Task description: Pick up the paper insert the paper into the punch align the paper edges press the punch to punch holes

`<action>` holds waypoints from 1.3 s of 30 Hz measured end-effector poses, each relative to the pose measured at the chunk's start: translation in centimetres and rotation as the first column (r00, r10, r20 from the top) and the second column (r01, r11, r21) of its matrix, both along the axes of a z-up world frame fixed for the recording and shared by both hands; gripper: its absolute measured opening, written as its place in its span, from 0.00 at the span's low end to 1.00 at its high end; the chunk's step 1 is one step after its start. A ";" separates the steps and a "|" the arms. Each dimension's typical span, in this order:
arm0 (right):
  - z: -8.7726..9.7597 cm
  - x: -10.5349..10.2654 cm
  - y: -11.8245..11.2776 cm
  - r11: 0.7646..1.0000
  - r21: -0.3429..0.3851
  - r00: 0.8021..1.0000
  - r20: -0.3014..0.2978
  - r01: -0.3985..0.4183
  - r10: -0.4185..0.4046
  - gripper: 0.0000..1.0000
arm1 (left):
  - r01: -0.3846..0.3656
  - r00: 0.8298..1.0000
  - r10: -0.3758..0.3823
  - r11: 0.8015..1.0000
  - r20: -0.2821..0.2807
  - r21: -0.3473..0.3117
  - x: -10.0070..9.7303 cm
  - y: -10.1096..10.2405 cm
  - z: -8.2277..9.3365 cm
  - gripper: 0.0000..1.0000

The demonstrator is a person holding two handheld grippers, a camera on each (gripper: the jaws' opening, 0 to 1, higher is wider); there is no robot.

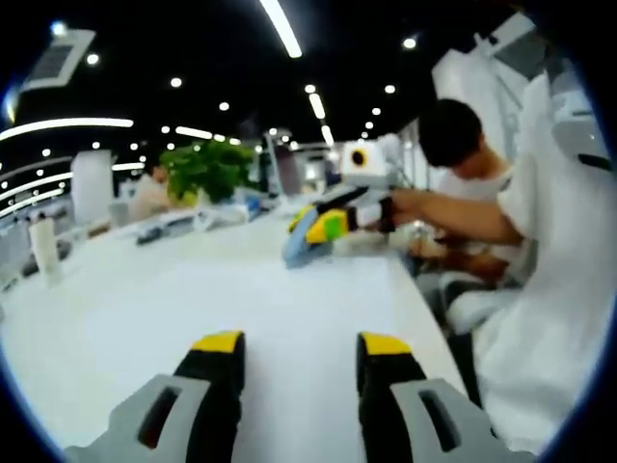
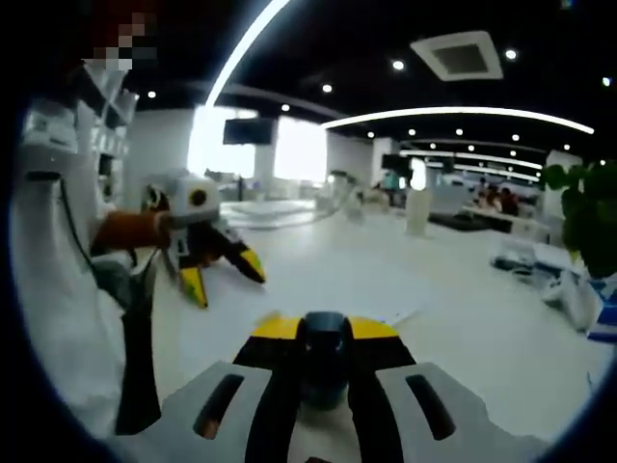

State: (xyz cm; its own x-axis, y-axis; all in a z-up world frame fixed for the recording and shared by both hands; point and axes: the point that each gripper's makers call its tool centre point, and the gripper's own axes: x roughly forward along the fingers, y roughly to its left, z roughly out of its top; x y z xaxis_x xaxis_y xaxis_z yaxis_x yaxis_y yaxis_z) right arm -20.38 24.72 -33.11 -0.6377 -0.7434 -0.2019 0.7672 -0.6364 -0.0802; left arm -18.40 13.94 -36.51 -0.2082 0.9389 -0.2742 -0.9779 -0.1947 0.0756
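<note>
In the left gripper view the left tool (image 1: 301, 345), black with yellow tips, hangs with its jaws spread apart and nothing between them, above the bare white worktop (image 1: 145, 309). Further along the worktop the right tool (image 1: 323, 227) is seen from outside, its yellow-tipped jaws closed around a dark blue-grey punch (image 1: 297, 246). In the right gripper view the right tool (image 2: 324, 328) is clenched on that dark rounded punch (image 2: 323, 362), which sits squeezed between its yellow tips, and a thin white sheet of paper (image 2: 405, 313) lies flat on the worktop just beyond the tips. To the left there, the left tool (image 2: 224, 272) shows with jaws splayed over the worktop. A green leafy plant (image 1: 207, 169) stands at the worktop's far end.
</note>
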 end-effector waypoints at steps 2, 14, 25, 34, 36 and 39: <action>0.0 0.0 0.0 1.000 0.003 1.000 -0.002 0.000 0.000 0.19 | -0.004 1.000 0.004 1.000 -0.001 -0.001 -0.1 0.0 0.0 0.47; -0.3 0.0 0.0 1.000 0.028 1.000 -0.017 -0.006 0.006 0.19 | -0.053 0.998 0.054 0.998 0.038 -0.017 -1.1 -0.2 -0.4 0.43; -0.4 0.1 0.1 1.000 0.029 1.000 -0.018 -0.002 0.003 0.19 | -0.062 0.995 0.063 0.998 0.071 -0.017 -1.3 -0.5 -0.6 0.44; -0.5 -0.4 0.0 1.000 0.026 1.000 -0.023 0.013 -0.012 0.19 | -0.056 0.996 0.058 0.998 0.071 -0.020 -1.2 -0.6 -0.5 0.43; -0.5 -0.7 0.1 0.999 0.026 1.000 -0.020 0.024 -0.024 0.19 | -0.057 0.996 0.059 0.998 0.069 -0.022 -1.2 -0.6 -0.5 0.42; -0.7 -1.2 0.4 0.998 0.023 0.999 -0.005 0.054 -0.054 0.19 | -0.052 0.997 0.053 0.998 0.061 -0.026 -1.0 -0.5 -0.5 0.40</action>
